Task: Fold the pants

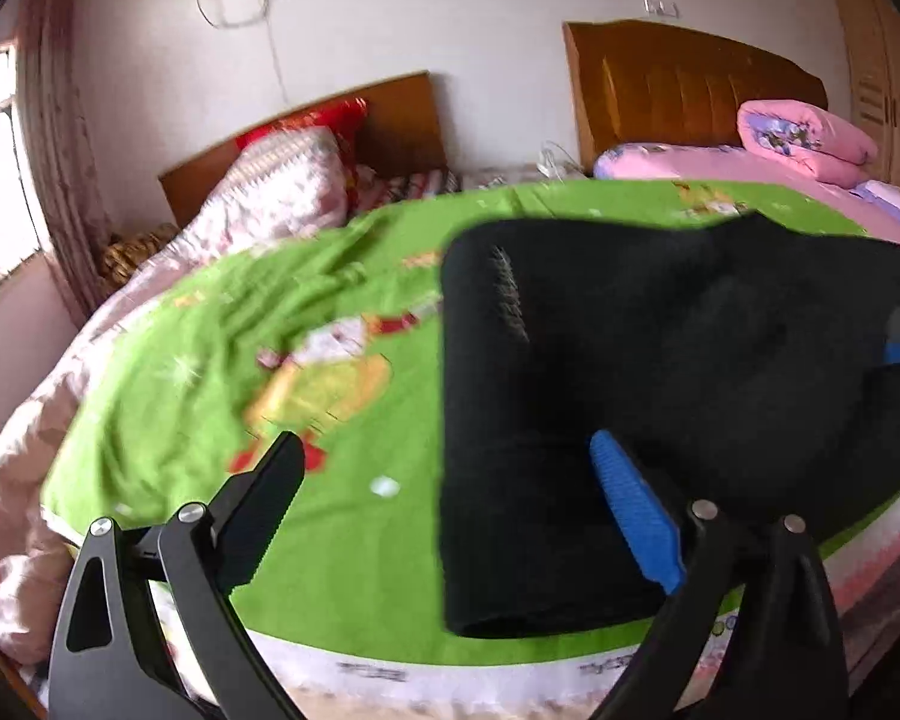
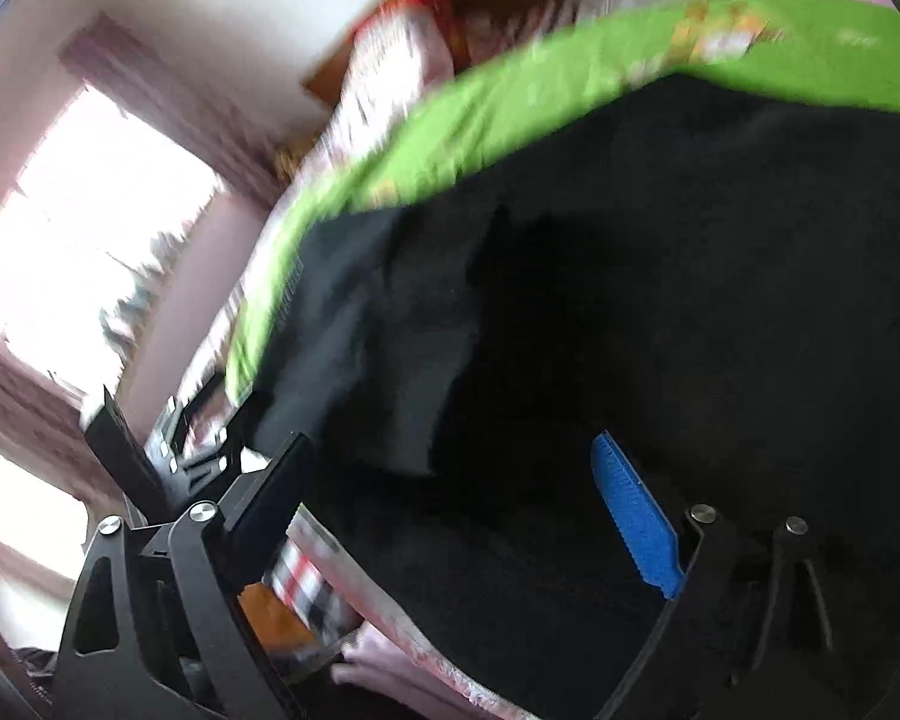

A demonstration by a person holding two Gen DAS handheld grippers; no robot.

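Left wrist view, nearest first: the left tongs stand spread wide with nothing pinched, one black finger over the green sheet and the blue-padded finger over the black pants. The pants lie on the bed as a dark folded slab, their straight left edge running away from the near edge of the bed, their bulk stretching off to the right. Beyond the pants, at the right margin, a scrap of blue shows that I take to be the right tongs' pad, though it is too small to be sure.

Right wrist view, badly smeared: the right tongs are likewise spread, empty, hanging low over the pants with dark cloth filling the space ahead of them.

My reading is that one fold has been laid down and let go, and both tongs are free between folds. The next move would call for taking a fresh hold on one end of the slab, both layers together, and carrying it across without dragging the sheet up with it.

Nothing lies on the pants. To their left the sheet is rumpled; beyond it sit a floral pillow and a wooden headboard. Further off, right of the pants, a pink rolled quilt rests against a second headboard, well apart.
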